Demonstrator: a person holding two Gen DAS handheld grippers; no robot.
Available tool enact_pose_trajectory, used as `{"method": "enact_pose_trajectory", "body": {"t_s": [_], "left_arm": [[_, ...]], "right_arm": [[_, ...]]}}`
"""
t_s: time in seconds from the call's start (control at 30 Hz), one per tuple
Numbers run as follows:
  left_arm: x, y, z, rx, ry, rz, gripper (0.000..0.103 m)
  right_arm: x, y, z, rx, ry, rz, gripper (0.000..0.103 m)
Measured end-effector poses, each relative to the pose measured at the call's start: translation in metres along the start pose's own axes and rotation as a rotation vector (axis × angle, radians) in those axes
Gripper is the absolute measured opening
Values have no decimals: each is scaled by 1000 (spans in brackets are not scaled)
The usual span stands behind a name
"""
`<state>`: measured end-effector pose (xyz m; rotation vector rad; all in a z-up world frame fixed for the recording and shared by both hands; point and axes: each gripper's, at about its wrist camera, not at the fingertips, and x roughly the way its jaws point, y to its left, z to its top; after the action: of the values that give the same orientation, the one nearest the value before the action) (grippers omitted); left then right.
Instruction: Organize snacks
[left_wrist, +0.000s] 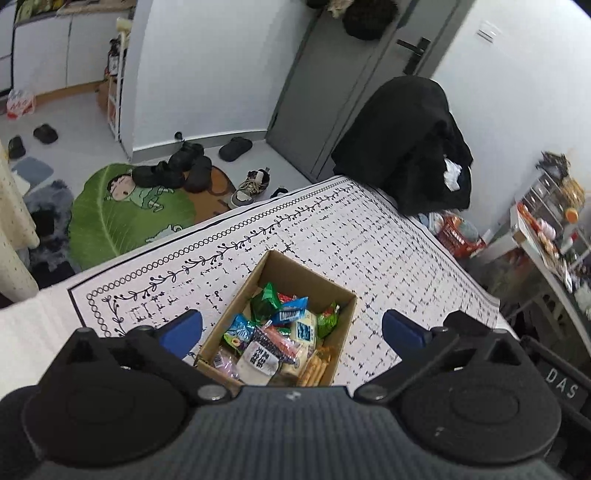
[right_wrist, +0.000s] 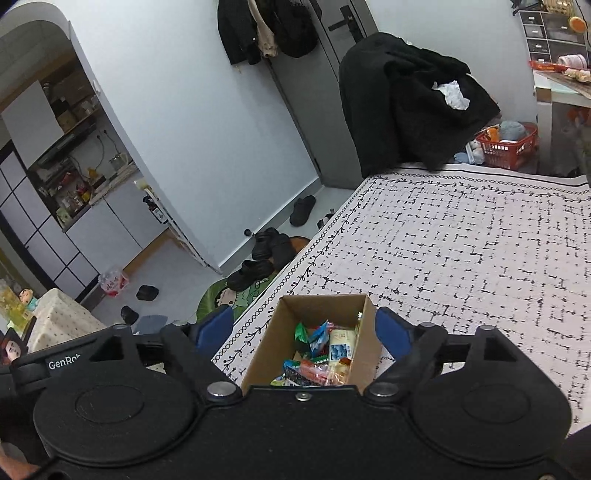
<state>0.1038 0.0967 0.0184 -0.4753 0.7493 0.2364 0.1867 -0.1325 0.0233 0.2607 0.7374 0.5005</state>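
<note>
An open cardboard box (left_wrist: 255, 284) sits on a table with a white black-patterned cloth (left_wrist: 369, 236). It holds several wrapped snacks (left_wrist: 280, 332) in green, blue, white and orange wrappers. My left gripper (left_wrist: 291, 328) is open and empty, its blue fingertips (left_wrist: 184, 328) spread either side of the box, above it. In the right wrist view the same box (right_wrist: 266, 339) with the snacks (right_wrist: 325, 354) lies between the blue fingertips (right_wrist: 391, 328) of my right gripper (right_wrist: 303, 328), which is open and empty above it.
A chair draped in black clothes (left_wrist: 406, 144) stands at the table's far end. A red basket (right_wrist: 509, 147) sits on the floor beyond. Shoes (left_wrist: 184, 170) and a green rug (left_wrist: 122, 214) lie left of the table. A cluttered shelf (left_wrist: 550, 229) stands at the right.
</note>
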Motion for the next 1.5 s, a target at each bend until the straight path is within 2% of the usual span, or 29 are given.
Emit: {"method": "enact_pose_trajectory", "body": {"t_s": [0.13, 0.57, 1.17, 1.5], "left_arm": [[-14, -3, -6, 45, 2, 19, 103], [-68, 7, -32, 124, -49, 22, 103], [-108, 17, -87, 201, -81, 30, 103], [-112, 17, -99, 224, -81, 23, 103]], "right_arm": [[-16, -3, -3, 4, -13, -11, 92], [-62, -8, -23, -27, -23, -9, 102], [-96, -6, -73, -104, 19, -38, 103], [-107, -7, -86, -118, 30, -71, 103]]}}
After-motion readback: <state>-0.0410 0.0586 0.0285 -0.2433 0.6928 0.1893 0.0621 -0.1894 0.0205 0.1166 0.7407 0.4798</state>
